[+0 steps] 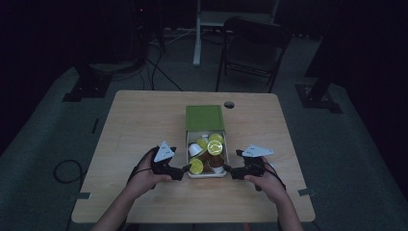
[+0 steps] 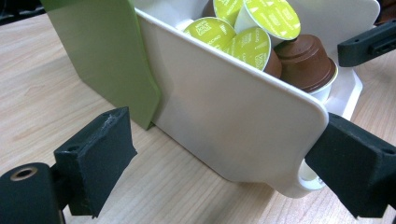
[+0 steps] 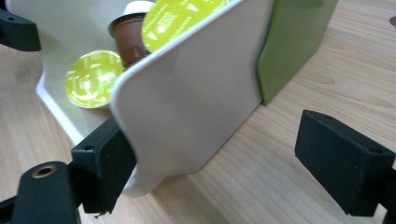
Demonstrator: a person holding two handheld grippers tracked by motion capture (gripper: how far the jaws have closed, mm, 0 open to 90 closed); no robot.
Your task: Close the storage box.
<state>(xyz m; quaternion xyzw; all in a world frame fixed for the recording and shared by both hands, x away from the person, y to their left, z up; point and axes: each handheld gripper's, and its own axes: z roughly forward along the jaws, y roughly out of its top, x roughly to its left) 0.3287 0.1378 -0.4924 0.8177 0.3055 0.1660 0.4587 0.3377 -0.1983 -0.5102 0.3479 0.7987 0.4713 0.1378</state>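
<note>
Near the desk's front edge, a white drawer (image 1: 207, 173) of coffee capsules (image 1: 214, 143) is flanked by the left gripper (image 1: 185, 169) and right gripper (image 1: 226, 169), jaws spread. It is judged light, thin-walled and slippery, so its front corners are best pinched.

Dim room, black chair (image 1: 252, 45), grey floor (image 1: 48, 120)

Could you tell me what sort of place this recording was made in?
Probably a dim lab or studio: a lone wooden table on grey carpet, a folding chair and floor cables behind, dark drapes around.
</note>
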